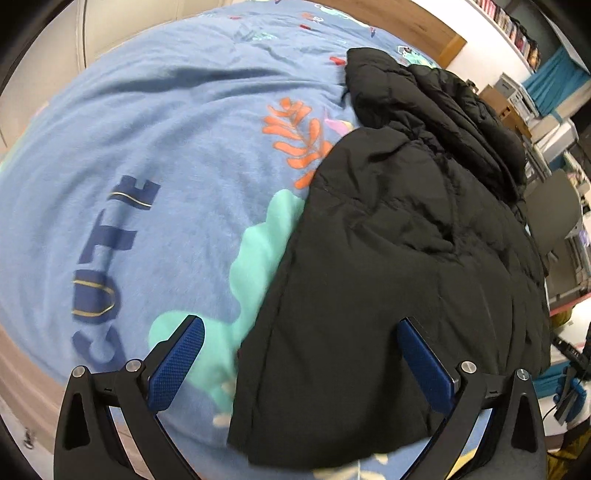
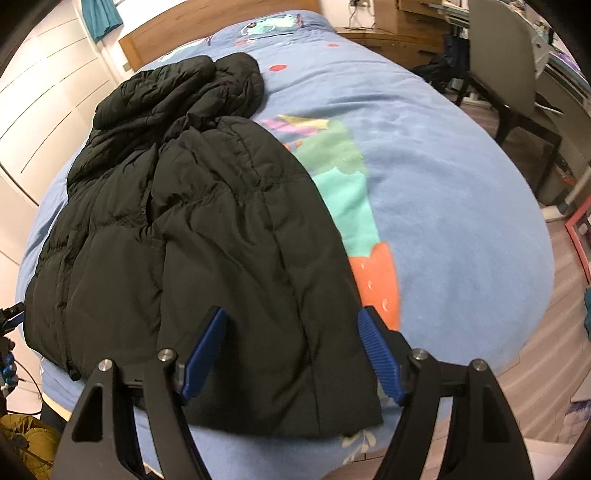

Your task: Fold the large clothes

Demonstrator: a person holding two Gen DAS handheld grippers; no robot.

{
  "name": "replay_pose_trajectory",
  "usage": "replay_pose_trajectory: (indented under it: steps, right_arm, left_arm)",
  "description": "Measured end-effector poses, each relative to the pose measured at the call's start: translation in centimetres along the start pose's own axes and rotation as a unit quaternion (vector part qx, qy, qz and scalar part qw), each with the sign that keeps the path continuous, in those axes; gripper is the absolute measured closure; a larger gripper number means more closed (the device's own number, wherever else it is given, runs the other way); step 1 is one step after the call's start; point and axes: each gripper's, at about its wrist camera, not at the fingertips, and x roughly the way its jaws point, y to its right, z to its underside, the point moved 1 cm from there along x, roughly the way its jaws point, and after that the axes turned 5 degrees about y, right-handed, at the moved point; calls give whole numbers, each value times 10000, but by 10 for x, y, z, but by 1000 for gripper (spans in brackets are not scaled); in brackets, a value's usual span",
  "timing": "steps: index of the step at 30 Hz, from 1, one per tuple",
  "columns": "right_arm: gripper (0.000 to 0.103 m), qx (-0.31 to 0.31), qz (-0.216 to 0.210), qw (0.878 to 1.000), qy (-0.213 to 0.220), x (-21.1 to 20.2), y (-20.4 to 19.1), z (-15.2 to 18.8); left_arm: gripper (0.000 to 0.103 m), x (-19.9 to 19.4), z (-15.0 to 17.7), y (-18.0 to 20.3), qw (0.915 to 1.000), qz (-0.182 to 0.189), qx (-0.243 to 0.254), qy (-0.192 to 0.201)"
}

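Note:
A black puffer jacket (image 1: 399, 266) lies lengthwise on a blue printed bedspread (image 1: 147, 147), hood end far, hem near. My left gripper (image 1: 301, 328) is open and empty above the jacket's near left edge. In the right wrist view the jacket (image 2: 207, 229) lies folded in on itself along its length, on the bedspread (image 2: 443, 184). My right gripper (image 2: 293, 321) is open and empty above the hem, its fingers astride the jacket's near right part.
A wooden headboard (image 2: 207, 26) stands at the far end of the bed. A grey chair (image 2: 506, 74) and a desk stand to the right of the bed. White wardrobe doors (image 2: 40, 92) are on the left. Shelves and boxes (image 1: 517, 99) show beyond the jacket.

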Motion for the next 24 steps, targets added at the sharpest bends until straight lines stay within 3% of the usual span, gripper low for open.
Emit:
replay_pose_trajectory:
  steps: [9, 14, 19, 24]
  right_arm:
    - [28, -149, -280, 9989, -337, 29, 8, -5]
    - [25, 37, -396, 9987, -320, 32, 22, -2]
    - [24, 470, -852, 9937, -552, 43, 33, 13]
    - [24, 532, -1263, 9880, -709, 42, 23, 24]
  left_arm:
    - [1, 34, -1, -16, 9983, 409, -324, -264]
    - [1, 35, 5, -21, 9959, 715, -412, -358]
    - [1, 38, 16, -22, 9901, 1139, -597, -559]
    - [1, 36, 30, -10, 9851, 1471, -451, -770]
